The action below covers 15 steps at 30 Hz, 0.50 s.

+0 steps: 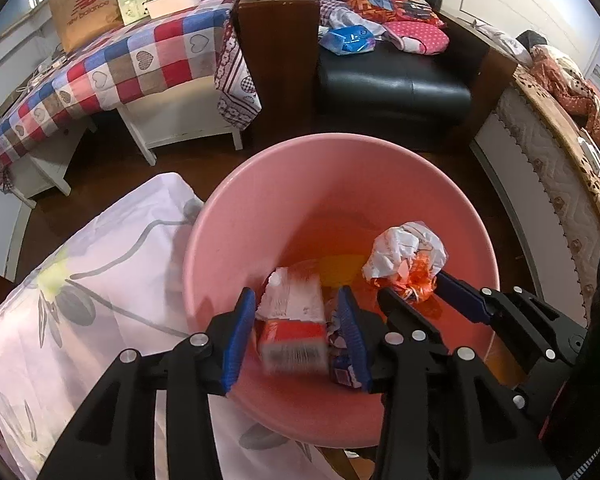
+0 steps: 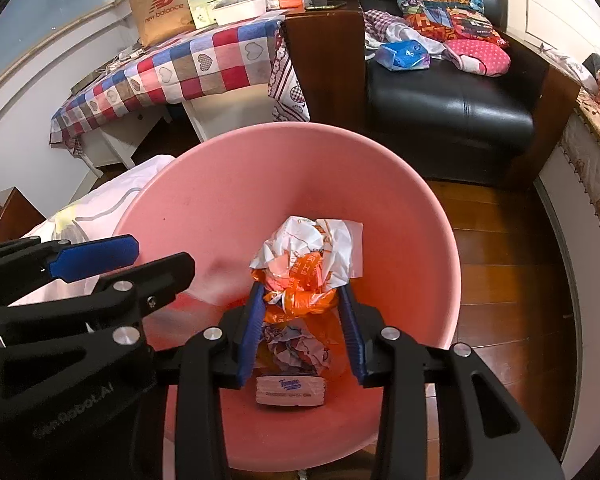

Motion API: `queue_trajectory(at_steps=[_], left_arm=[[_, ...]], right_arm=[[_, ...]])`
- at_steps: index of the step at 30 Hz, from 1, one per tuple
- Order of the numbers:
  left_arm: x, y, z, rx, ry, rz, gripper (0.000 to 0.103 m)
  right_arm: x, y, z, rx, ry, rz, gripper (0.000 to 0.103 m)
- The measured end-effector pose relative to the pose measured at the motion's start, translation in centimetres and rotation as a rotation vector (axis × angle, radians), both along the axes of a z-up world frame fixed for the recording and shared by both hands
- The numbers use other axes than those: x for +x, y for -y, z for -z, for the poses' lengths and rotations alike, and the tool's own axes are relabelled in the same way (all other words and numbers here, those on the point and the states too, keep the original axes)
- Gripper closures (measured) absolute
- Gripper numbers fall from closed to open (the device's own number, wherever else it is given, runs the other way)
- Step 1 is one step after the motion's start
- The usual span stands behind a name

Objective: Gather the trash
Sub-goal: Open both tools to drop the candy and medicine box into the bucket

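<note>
A pink bin (image 1: 228,240) (image 2: 204,200) stands on the floor under both grippers. My left gripper (image 1: 296,336) is open over its mouth; a red and white carton (image 1: 292,320), motion-blurred, is between its fingers and looks loose. My right gripper (image 2: 302,328) (image 1: 412,284) is shut on a crumpled orange and white plastic bag (image 2: 308,264) (image 1: 404,252), held over the bin. A Tempo tissue pack (image 2: 290,390) and crumpled wrappers (image 2: 296,346) lie in the bin.
A white flowered cloth (image 1: 80,300) lies left of the bin. Behind are a table with a checked cloth (image 1: 120,68), a brown paper bag (image 1: 84,4), and a black armchair (image 1: 392,84) with a blue pack (image 1: 348,40). A bed (image 1: 540,160) runs along the right.
</note>
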State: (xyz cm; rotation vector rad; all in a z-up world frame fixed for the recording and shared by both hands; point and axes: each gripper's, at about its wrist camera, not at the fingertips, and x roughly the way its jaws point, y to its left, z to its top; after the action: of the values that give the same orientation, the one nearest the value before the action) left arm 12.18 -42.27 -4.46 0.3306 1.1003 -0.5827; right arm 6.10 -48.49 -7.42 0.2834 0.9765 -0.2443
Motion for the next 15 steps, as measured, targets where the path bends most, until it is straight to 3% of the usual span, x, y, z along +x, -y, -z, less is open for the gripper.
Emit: queue_trajectory(at_steps=[9,12,15], left_arm=[[-0.51,-0.10,-0.80,-0.014,0.011,0.004,0.054],[-0.62,-0.27,-0.96,-0.019,0.008,0.004,0.054],[-0.62,-0.33,-1.05,-0.020,0.008,0.004,0.054]], right_arm=[[-0.16,0.02,-0.27,-0.005,0.000,0.008,0.064],[-0.47,0.18,-0.49,-0.005,0.008,0.012,0.054],[-0.62,0.20,-0.68,-0.007,0.011,0.014,0.054]])
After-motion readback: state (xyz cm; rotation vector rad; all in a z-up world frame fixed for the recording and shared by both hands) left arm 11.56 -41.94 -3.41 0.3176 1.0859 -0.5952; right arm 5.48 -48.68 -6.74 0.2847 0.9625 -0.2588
